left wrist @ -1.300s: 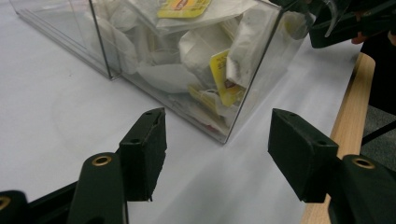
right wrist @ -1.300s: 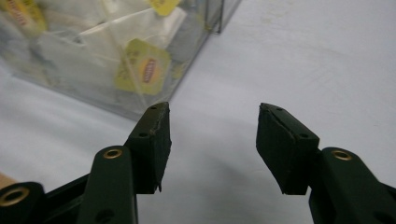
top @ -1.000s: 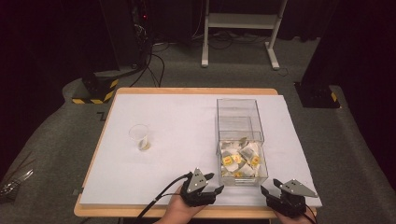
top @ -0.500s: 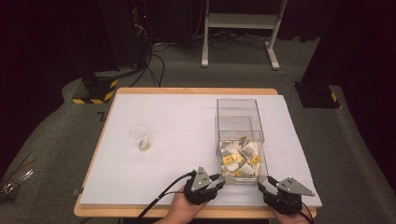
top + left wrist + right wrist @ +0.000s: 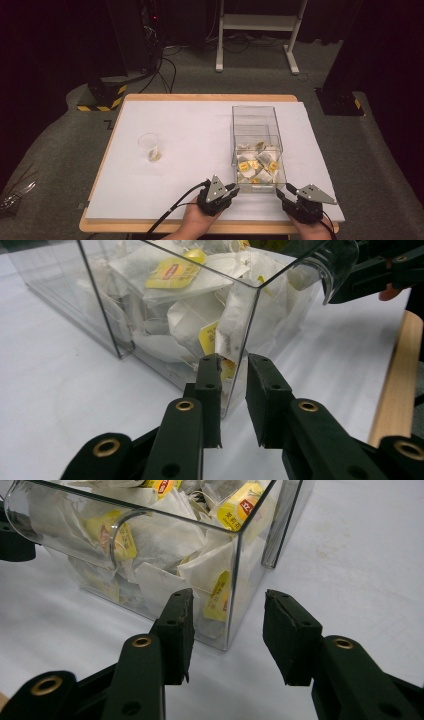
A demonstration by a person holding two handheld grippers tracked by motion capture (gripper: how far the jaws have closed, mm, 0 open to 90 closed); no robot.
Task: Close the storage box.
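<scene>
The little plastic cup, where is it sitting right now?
In the high view the plastic cup stands upright on the left part of the white table, well left of the clear box of tea bags.

A lab: black curtains, an equipment rack [image 5: 145, 30] with cables, and hazard-striped stand feet [image 5: 100, 100].

Wooden-edged table [image 5: 150, 97] under a white sheet [image 5: 190, 135], bearing a clear box [image 5: 255, 117] of tea bags [image 5: 255, 165] toward the right (near edge) and a small clear cup [image 5: 149, 146] standing well apart at left.
</scene>
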